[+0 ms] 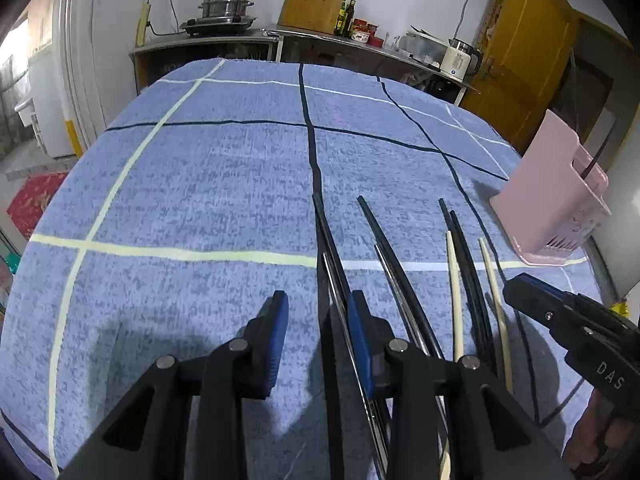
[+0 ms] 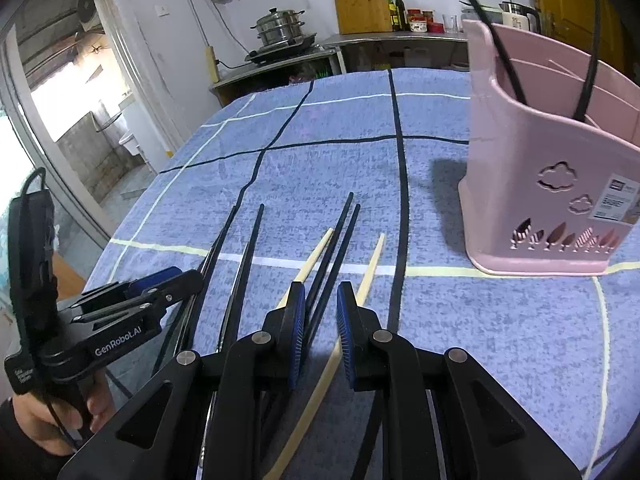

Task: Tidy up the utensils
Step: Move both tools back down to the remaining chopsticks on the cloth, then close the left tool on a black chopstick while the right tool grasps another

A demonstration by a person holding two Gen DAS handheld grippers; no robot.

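Two wooden chopsticks (image 2: 374,264), four black chopsticks (image 2: 344,232), one pink holder (image 2: 540,200); left hand-held gripper (image 1: 317,300) and right hand-held gripper (image 2: 321,292) stand narrowly parted, gripping nothing.

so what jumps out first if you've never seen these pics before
Probably the row of chopsticks, black, pale wooden and metal, lying side by side on the blue checked tablecloth just ahead of both grippers. Next is the pink utensil holder standing to their right, with dark sticks already in it. The left gripper and right gripper both hang low over the row, jaws apart.
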